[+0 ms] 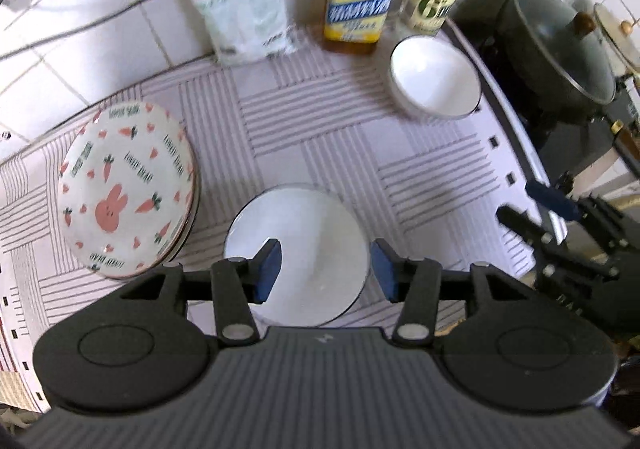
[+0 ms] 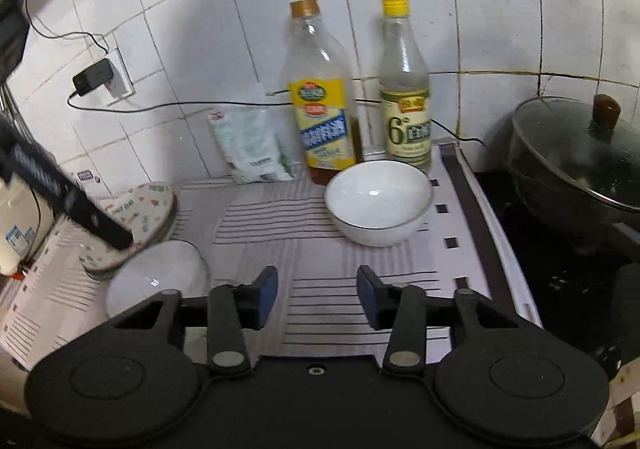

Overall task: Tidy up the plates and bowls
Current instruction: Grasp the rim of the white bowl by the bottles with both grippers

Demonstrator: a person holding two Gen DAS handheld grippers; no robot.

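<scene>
The left gripper [image 1: 326, 269] hangs above the striped mat [image 1: 320, 121] with its jaws spread apart and nothing between them. Directly beneath it sits a plain white bowl [image 1: 304, 233], resting on the mat and not touched by the blue fingertips [image 1: 268, 269]. To the left of that bowl, just beside it, lies a stack of plates [image 1: 124, 189] printed with a rabbit and carrots; the stack looks tilted, and the number of plates cannot be told.

The right gripper [image 2: 318, 297] is likewise released, jaws wide, holding nothing, over a bare part of the mat. Ahead of it stands a second white bowl [image 2: 378, 201] with a dark rim line, upright, near the right edge of the mat. Behind this bowl, against the tiled wall [image 2: 180, 29], stand a yellow-labelled bottle [image 2: 320, 121] and a pale-labelled bottle [image 2: 406, 105], with a plastic bag [image 2: 252, 145] to their left. A dark pot with a glass lid [image 2: 576, 153] sits on the stove at the right.
</scene>
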